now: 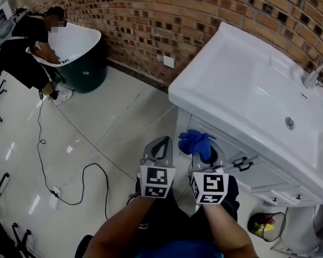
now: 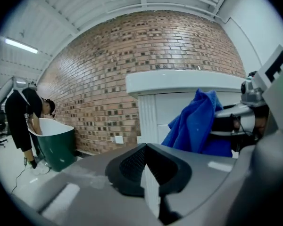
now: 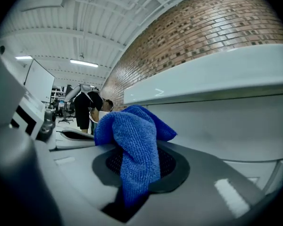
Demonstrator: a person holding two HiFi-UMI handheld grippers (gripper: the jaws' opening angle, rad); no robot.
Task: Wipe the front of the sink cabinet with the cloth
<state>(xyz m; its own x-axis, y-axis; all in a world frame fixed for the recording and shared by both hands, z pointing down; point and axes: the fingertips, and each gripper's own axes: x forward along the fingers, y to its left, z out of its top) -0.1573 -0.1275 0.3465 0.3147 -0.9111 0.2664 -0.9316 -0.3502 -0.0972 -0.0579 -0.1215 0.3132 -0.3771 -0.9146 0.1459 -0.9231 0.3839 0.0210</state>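
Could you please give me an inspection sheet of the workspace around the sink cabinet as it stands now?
Surface: glossy pale tiled floor; the front of the white sink cabinet shows no marks from here.
Job's things: blue cloth held up near the cabinet's left corner; whether it touches cannot be told.
Clutter: small bin with colourful contents beside the cabinet.
Grippers: left gripper shut, empty; right gripper shut on the cloth.
Cables: black cable loops across the floor.
Surroundings: brick wall; a person bends over a green-and-white bathtub.
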